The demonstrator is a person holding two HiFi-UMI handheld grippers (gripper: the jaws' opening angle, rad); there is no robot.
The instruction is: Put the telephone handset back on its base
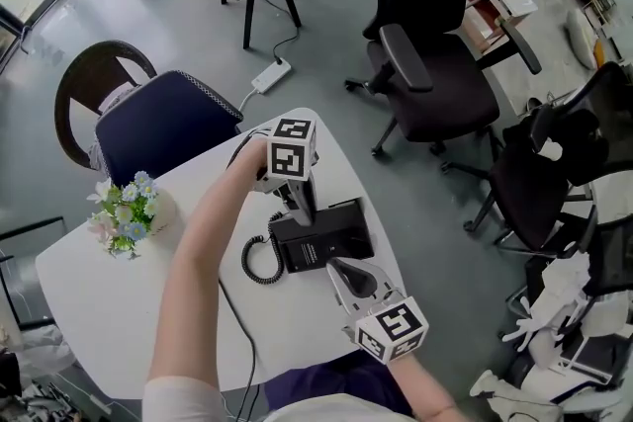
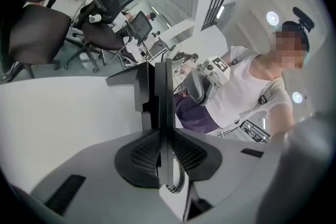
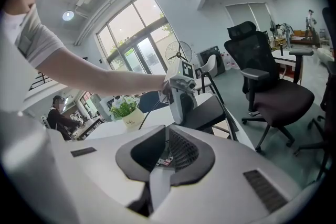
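The black telephone base (image 1: pixel 341 230) lies on the white round table (image 1: pixel 109 301), and its coiled cord (image 1: pixel 259 262) loops off its left side. My left gripper (image 1: pixel 300 203) reaches down over the base's left part and is shut on the black handset (image 2: pixel 157 92), which stands edge-on between its jaws, with the cord (image 2: pixel 179 176) trailing below. In the right gripper view that left gripper (image 3: pixel 181 94) stands over the dark base (image 3: pixel 212 113). My right gripper (image 1: pixel 336 264) hovers just in front of the base, jaws together with nothing between them.
A pot of flowers (image 1: pixel 129 212) stands at the table's left. A thin cable (image 1: pixel 237 331) runs over the near tabletop. A dark blue chair (image 1: pixel 163 124) sits behind the table, and black office chairs (image 1: pixel 435 84) stand to the right. The table edge curves close past the base.
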